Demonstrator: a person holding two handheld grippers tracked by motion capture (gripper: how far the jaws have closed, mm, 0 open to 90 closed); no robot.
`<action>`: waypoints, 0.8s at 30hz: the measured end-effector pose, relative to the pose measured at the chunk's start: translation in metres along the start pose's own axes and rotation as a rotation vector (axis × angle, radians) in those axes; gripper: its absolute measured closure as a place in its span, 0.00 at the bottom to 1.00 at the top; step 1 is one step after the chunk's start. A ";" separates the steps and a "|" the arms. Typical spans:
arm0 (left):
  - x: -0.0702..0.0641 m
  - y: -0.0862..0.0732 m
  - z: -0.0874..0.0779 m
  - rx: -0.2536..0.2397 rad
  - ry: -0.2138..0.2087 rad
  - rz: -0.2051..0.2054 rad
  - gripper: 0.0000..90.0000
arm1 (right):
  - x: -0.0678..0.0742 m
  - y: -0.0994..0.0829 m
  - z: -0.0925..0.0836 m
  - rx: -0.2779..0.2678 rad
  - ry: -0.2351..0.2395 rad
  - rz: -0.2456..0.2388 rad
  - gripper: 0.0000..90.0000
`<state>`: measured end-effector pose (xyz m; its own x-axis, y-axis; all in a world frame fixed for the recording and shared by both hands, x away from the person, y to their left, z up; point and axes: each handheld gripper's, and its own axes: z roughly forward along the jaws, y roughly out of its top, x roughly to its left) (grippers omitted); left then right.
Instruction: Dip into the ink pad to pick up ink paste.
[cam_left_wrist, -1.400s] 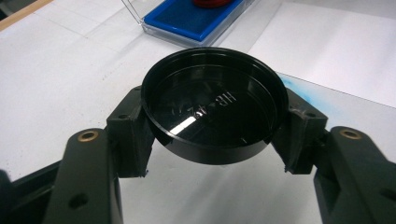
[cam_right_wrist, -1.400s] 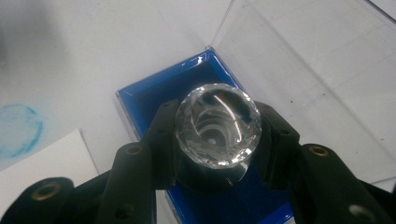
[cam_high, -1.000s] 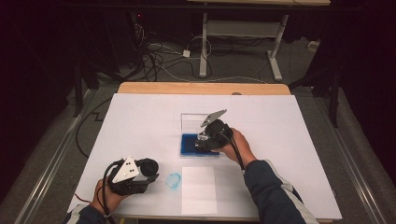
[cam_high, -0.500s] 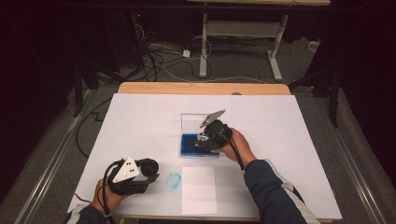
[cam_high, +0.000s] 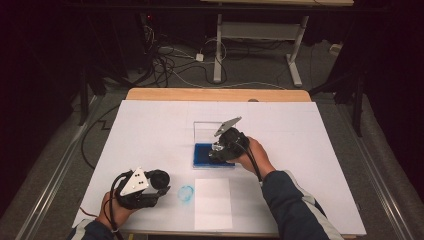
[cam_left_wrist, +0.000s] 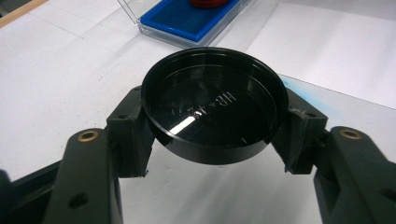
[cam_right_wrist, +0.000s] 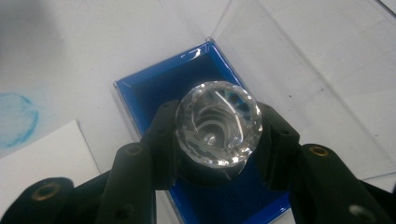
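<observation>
Nearest to the person, left of the blue ink pad (cam_high: 202, 154), the left gripper (cam_high: 161, 184) holds a black round cap (cam_left_wrist: 214, 116) between its jaws, low over the surface (cam_high: 150, 130). Farther off, the right gripper (cam_high: 216, 156) holds the clear faceted stamp (cam_right_wrist: 218, 123) directly above the ink pad, tilted down. I judge the coming move goes straight down onto the pad.

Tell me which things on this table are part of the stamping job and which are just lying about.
In the job:
- black cap, held by left gripper
- clear-topped stamp, held by right gripper
- blue ink pad case
- white paper

Lying about:
- blue smudge
- floor cables
</observation>
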<state>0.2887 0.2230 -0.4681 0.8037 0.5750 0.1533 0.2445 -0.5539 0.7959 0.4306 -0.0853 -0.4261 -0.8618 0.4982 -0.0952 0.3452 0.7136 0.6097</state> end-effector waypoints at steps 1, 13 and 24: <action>0.000 0.000 0.000 -0.001 -0.001 -0.001 0.41 | 0.001 0.000 0.000 -0.001 0.001 0.001 0.63; 0.000 0.000 0.000 -0.003 -0.006 0.006 0.41 | 0.000 0.000 -0.002 -0.006 0.003 -0.005 0.63; 0.001 0.001 0.000 -0.005 -0.005 0.004 0.41 | 0.001 0.007 -0.028 -0.069 -0.016 -0.005 0.63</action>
<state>0.2894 0.2228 -0.4671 0.8075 0.5694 0.1538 0.2381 -0.5533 0.7983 0.4214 -0.0933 -0.4004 -0.8571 0.5031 -0.1108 0.3138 0.6805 0.6621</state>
